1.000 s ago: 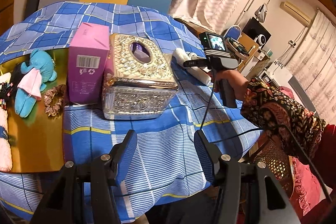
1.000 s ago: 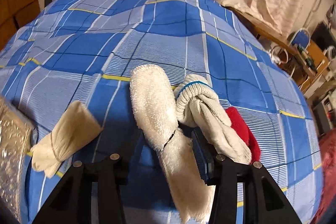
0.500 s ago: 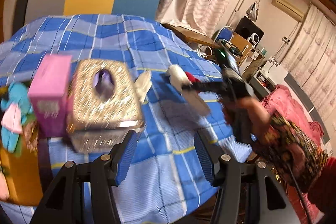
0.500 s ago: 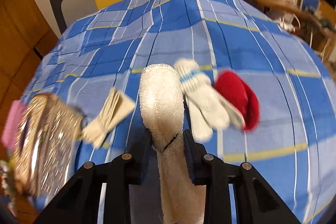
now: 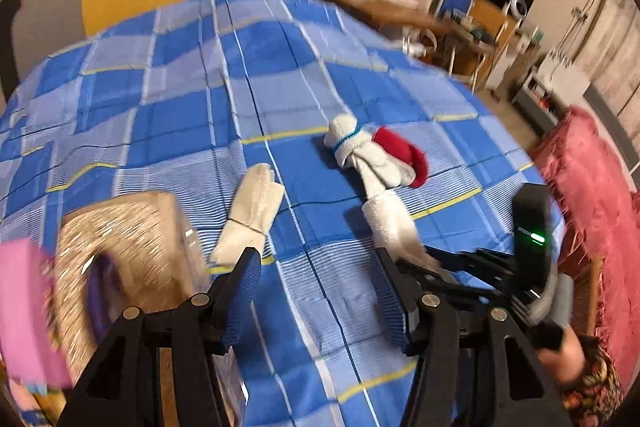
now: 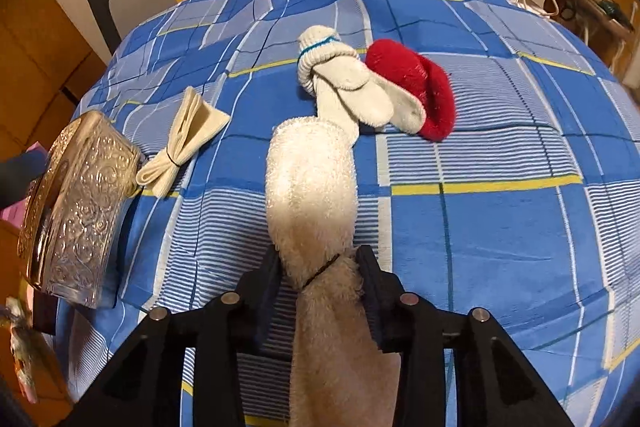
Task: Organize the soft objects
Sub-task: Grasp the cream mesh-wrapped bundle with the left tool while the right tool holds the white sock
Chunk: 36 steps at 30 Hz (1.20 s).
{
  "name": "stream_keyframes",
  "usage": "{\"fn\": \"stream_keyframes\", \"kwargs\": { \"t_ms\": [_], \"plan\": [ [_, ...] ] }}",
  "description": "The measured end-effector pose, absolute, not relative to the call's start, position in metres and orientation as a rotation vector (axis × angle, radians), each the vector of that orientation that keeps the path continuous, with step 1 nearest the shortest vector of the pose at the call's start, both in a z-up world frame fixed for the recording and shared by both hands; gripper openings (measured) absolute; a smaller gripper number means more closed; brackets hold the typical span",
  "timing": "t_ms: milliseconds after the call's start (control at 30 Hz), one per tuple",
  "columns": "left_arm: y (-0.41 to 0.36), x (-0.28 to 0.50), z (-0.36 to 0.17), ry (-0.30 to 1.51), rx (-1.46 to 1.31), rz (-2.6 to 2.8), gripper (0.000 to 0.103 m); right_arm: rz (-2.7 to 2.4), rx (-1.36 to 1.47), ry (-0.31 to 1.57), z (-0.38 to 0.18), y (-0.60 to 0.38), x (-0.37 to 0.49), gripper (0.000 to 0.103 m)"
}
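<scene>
Towel roll (image 6: 310,195) pinched in right gripper (image 6: 318,279), lifted off cloth (image 6: 500,227) since a second ago | jaws just reopened slightly, pads pressing it | both grippers tilt steeply down | left gripper (image 5: 316,291) wide, empty, swung right past box (image 5: 132,255) | socks (image 6: 344,87), red item (image 6: 416,83) beyond.

- Fluffy cream terry roll (image 6: 312,183)
- Red fuzzy cloth (image 6: 416,83)
- Ribbed knit white sock (image 6: 340,75)
- Glossy embossed metal-look box (image 6: 80,211)
- Matt woven checked tablecloth (image 6: 500,227)
</scene>
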<state>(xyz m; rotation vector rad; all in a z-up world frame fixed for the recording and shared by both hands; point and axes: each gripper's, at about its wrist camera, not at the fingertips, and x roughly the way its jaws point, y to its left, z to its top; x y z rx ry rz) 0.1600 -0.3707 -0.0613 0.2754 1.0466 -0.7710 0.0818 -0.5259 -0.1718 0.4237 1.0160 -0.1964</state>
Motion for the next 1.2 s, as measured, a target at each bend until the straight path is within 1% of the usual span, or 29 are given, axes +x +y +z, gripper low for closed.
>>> {"fn": "stream_keyframes", "kwargs": {
  "t_ms": [100,167,300,433,567,600,633,667,700,767,800,900,1033,1067,1167,1200],
  "plan": [
    [-0.391,0.175,-0.079,1.076,0.329,-0.737,0.058,-0.196,0.447,1.023,-0.173,-0.527,0.082,0.038],
    [-0.402,0.183,-0.086,1.071,0.368,-0.704,0.058,-0.196,0.453,1.024,-0.172,-0.53,0.083,0.037],
    [-0.427,0.203,-0.107,1.077,0.484,-0.647,0.058,-0.195,0.478,1.026,-0.173,-0.531,0.082,0.036],
    [-0.436,0.22,-0.131,1.111,0.556,-0.577,0.058,-0.191,0.515,1.027,-0.173,-0.536,0.081,0.036],
    [-0.439,0.225,-0.145,1.132,0.569,-0.567,0.057,-0.194,0.551,1.022,-0.171,-0.54,0.079,0.035],
    [-0.438,0.226,-0.148,1.138,0.563,-0.561,0.055,-0.196,0.562,1.021,-0.17,-0.541,0.079,0.035],
    [-0.439,0.225,-0.15,1.141,0.56,-0.565,0.044,-0.198,0.573,1.019,-0.17,-0.543,0.078,0.035],
    [-0.439,0.223,-0.151,1.135,0.571,-0.567,0.039,-0.201,0.586,1.016,-0.17,-0.545,0.077,0.034],
    [-0.441,0.22,-0.151,1.124,0.585,-0.564,0.037,-0.204,0.596,1.015,-0.17,-0.546,0.076,0.034],
    [-0.439,0.215,-0.144,1.125,0.538,-0.611,0.022,-0.212,0.61,1.01,-0.169,-0.549,0.075,0.034],
    [-0.44,0.213,-0.139,1.123,0.514,-0.635,0.021,-0.218,0.618,1.006,-0.168,-0.551,0.073,0.034],
    [-0.445,0.201,-0.12,1.096,0.474,-0.717,0.021,-0.231,0.634,1.003,-0.168,-0.555,0.069,0.033],
    [-0.453,0.196,-0.116,1.08,0.492,-0.73,0.022,-0.233,0.647,1.003,-0.168,-0.555,0.07,0.033],
    [-0.454,0.198,-0.118,1.076,0.512,-0.712,0.03,-0.23,0.645,1.003,-0.168,-0.556,0.07,0.033],
    [-0.459,0.205,-0.126,1.085,0.58,-0.643,0.043,-0.226,0.642,1.003,-0.168,-0.555,0.07,0.033],
    [-0.461,0.209,-0.129,1.094,0.604,-0.622,0.045,-0.224,0.644,1.005,-0.168,-0.555,0.071,0.033]
  ]
}}
